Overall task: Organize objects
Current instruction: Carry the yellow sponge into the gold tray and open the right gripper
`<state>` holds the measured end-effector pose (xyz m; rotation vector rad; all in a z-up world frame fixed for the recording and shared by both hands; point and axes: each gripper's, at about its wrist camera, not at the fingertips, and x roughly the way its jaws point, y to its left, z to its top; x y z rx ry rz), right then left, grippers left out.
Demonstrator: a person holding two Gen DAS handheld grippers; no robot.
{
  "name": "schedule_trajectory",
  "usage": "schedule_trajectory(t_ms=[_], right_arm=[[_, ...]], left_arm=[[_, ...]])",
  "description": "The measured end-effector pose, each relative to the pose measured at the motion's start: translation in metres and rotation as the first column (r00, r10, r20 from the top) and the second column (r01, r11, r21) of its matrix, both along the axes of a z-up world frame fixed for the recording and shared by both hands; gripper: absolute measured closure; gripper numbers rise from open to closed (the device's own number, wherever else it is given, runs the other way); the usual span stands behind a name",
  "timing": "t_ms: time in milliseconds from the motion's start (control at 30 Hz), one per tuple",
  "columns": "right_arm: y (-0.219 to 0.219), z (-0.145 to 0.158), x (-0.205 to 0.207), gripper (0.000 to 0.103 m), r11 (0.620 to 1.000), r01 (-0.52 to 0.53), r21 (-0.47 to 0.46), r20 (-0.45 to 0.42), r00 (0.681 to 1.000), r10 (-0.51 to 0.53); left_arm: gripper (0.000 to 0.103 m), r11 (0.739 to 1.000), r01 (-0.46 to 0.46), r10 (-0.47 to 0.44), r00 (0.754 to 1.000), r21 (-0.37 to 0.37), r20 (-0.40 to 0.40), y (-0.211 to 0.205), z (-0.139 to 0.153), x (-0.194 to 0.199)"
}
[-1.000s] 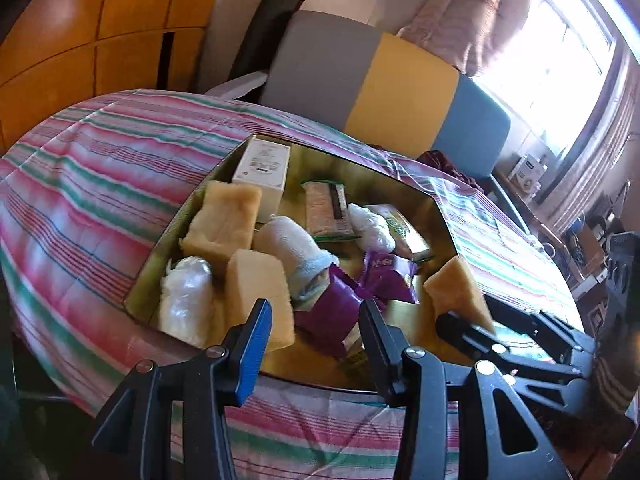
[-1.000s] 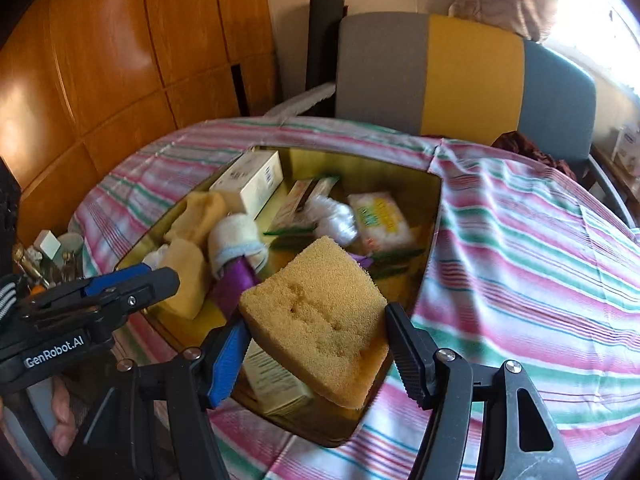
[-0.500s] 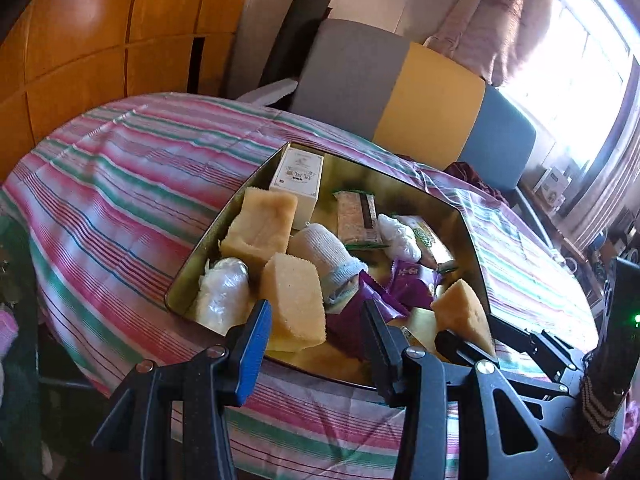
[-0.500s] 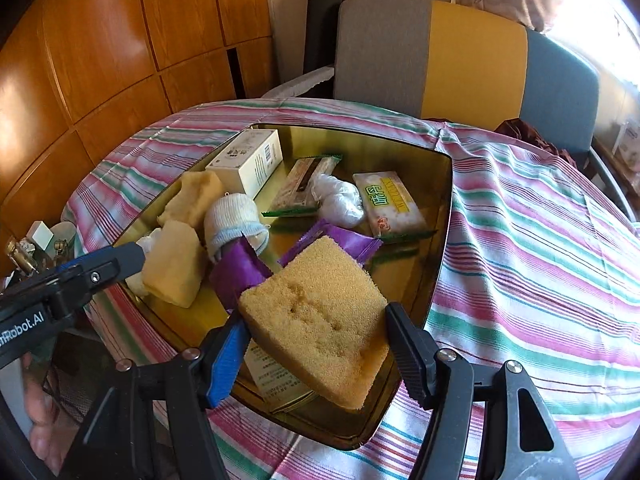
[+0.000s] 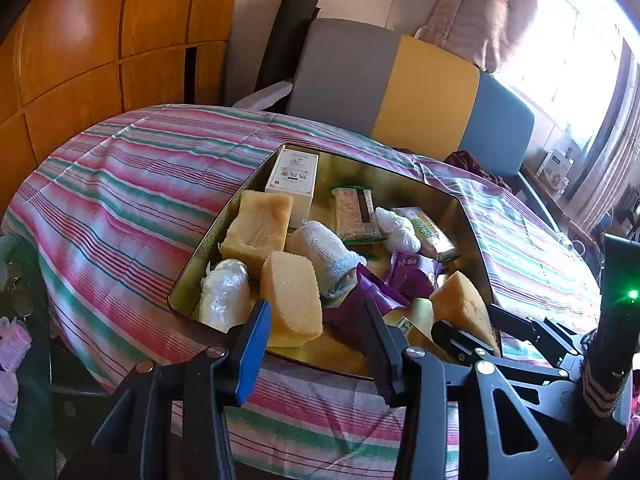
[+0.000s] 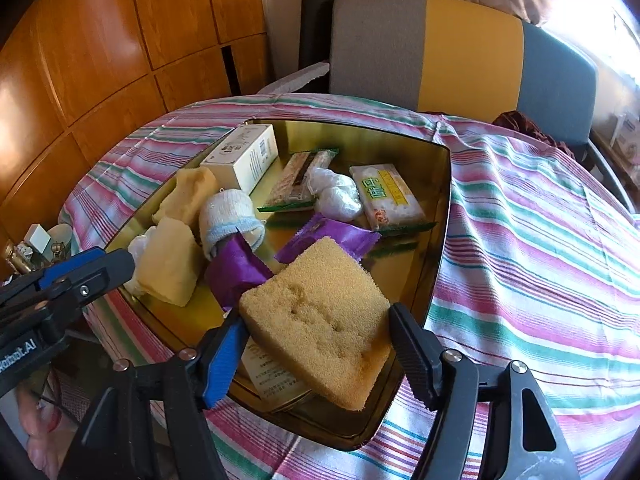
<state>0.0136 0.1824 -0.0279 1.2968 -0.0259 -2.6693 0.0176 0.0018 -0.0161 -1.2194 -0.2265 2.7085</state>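
Note:
A gold tin tray (image 6: 436,200) on the striped table holds two yellow sponges (image 5: 258,228) (image 5: 292,300), a white box (image 5: 294,178), a rolled white sock (image 5: 324,250), purple packets (image 5: 412,268), snack bars (image 5: 354,212) and plastic-wrapped bundles (image 5: 224,296). My right gripper (image 6: 316,316) holds a third yellow sponge (image 6: 316,328) tilted over the tray's near corner. Its jaws are opening, and both pads still touch the sponge's sides. My left gripper (image 5: 316,340) hovers open at the tray's near left edge, with nothing between its fingers.
A pink and green striped cloth (image 6: 540,260) covers the round table. A grey, yellow and blue chair (image 5: 400,80) stands behind it, with wood panelling (image 6: 100,40) at the left. Small items (image 6: 36,240) sit low beside the table's left edge.
The right jaws have spread a little around the sponge, which has sunk slightly toward the tray's near corner. The left gripper has tipped a little and stays open.

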Motion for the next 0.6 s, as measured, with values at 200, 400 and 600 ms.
schedule_trajectory(t_ms=[200, 400, 600], right_arm=[[0.002, 0.000, 0.003, 0.030, 1.000, 0.005, -0.012, 0.001, 1.000, -0.005], [0.016, 0.013, 0.012, 0.026, 0.997, 0.073, -0.026, -0.069, 0.995, -0.075], [0.024, 0.030, 0.017, 0.025, 0.994, 0.098, -0.044, -0.118, 0.988, -0.102]], left_arm=[[0.058, 1.000, 0.005, -0.005, 1.000, -0.002, 0.005, 0.001, 0.001, 0.000], [0.058, 1.000, -0.016, 0.016, 1.000, 0.006, -0.016, -0.006, 0.008, 0.000], [0.058, 0.999, -0.025, 0.024, 0.998, -0.026, -0.050, -0.003, 0.016, 0.003]])
